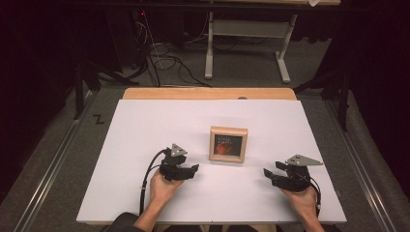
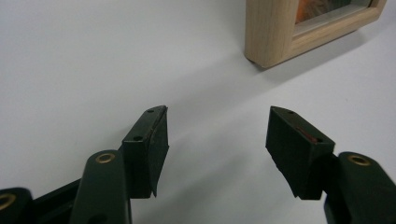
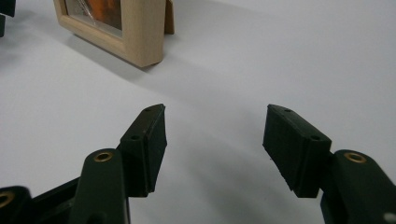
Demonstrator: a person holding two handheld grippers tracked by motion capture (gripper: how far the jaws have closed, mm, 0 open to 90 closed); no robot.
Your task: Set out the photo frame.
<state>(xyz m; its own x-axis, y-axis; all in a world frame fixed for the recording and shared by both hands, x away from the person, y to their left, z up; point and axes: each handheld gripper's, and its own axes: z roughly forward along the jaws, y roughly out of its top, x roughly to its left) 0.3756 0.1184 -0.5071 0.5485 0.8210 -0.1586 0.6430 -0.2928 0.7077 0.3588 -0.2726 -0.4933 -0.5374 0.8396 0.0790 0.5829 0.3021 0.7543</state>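
A small light-wood picture frame [image 1: 228, 143] with a dark, orange-tinted picture stands upright near the middle of the white tabletop [image 1: 145, 130]. My left gripper [image 1: 193, 170] rests low on the table to the frame's left, jaws open and empty, pointing toward it. In the left gripper view the open jaws [image 2: 217, 119] have bare table between them, with the frame's corner [image 2: 271, 32] ahead to the right. My right gripper [image 1: 271, 169] sits to the frame's right, also open and empty. The right gripper view has its jaws [image 3: 215, 114] wide apart and the frame [image 3: 140, 28] ahead to the left.
A strip of wooden table edge [image 1: 208, 93] runs along the white top's far side. Beyond it on the floor lie cables [image 1: 164, 63] and a white desk stand [image 1: 251, 29]. Metal rails [image 1: 53, 164] flank the table. A person's hands hold both grippers near the front edge.
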